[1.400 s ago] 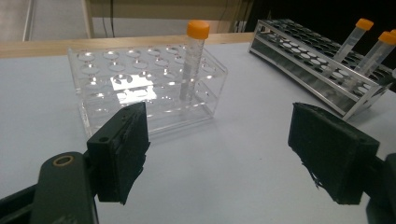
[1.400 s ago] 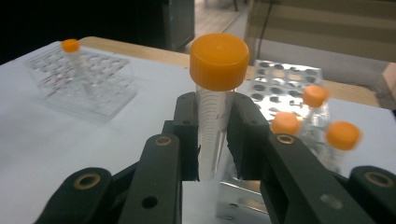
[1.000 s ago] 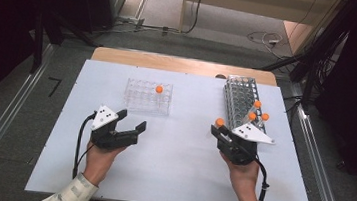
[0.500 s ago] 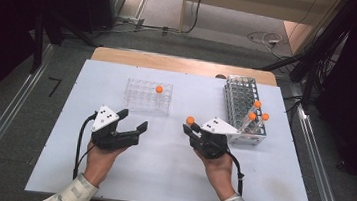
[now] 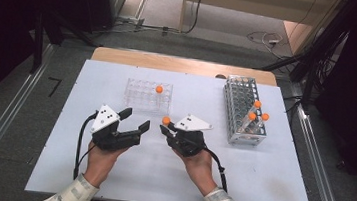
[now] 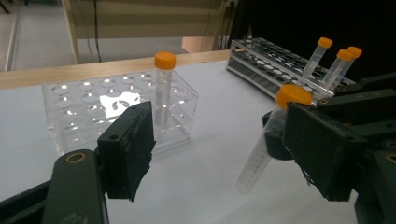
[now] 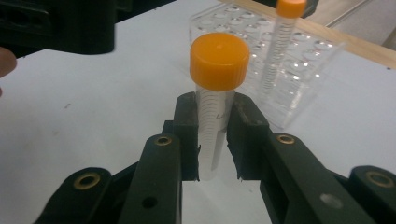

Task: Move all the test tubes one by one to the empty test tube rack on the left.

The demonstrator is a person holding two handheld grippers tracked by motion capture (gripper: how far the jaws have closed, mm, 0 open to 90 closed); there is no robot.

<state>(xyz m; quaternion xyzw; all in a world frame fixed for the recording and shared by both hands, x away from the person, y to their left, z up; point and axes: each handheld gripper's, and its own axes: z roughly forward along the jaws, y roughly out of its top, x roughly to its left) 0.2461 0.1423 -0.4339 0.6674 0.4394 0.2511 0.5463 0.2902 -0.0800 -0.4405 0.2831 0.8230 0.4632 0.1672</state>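
My right gripper (image 5: 166, 129) is shut on a clear tube with an orange cap (image 7: 218, 60), held upright near the table's middle, just in front of the clear plastic rack (image 5: 139, 96). One orange-capped tube (image 5: 159, 89) stands in that rack. My left gripper (image 5: 137, 119) is open and holds nothing; it sits close to the left of the right gripper. In the left gripper view the held tube (image 6: 261, 149) hangs tilted in front of the right-hand jaw. A metal wire rack (image 5: 240, 94) at the right holds three orange-capped tubes (image 5: 257, 111).
The white table top (image 5: 258, 179) has bare room in front of and beside both hands. Its wooden far edge (image 5: 180, 63) lies behind the racks. Dark equipment and cables (image 5: 268, 39) surround the table on the floor.
My right gripper has carried the tube leftward from beside the metal rack to the table's middle, close to the left gripper. The left gripper has stayed in place, open.
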